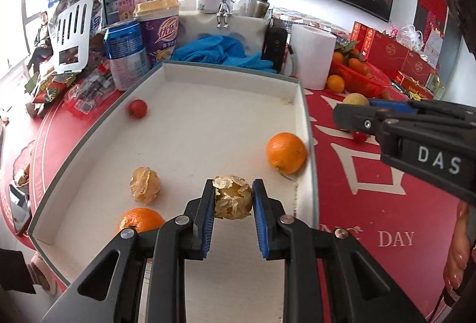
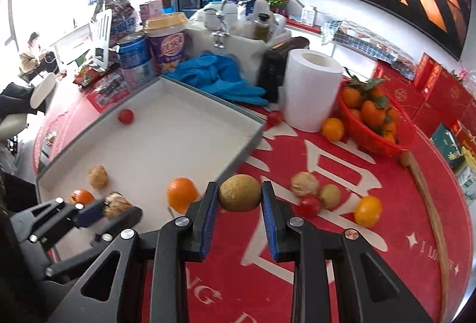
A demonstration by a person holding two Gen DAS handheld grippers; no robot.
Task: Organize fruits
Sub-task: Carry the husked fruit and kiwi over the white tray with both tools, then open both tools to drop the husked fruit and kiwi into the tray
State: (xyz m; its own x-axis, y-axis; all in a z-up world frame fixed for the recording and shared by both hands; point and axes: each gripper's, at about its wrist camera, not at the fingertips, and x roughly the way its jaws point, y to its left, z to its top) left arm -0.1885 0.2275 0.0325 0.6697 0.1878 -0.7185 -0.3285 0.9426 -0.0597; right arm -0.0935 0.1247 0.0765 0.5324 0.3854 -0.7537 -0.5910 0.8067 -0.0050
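Our left gripper point(image 1: 233, 198) squeezes a papery husk fruit point(image 1: 233, 197) over the white tray point(image 1: 166, 76); our right gripper point(image 2: 239, 197) squeezes a kiwi point(image 2: 239, 196).

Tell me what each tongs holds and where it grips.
Left tongs: husked physalis, pinched across its sides. Right tongs: kiwi, pinched across its sides.

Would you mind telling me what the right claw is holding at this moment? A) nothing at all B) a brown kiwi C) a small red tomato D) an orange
B: in the right wrist view, the right claw is shut on a brown kiwi, pinched between its blue pads above the red tablecloth, beside the white tray.
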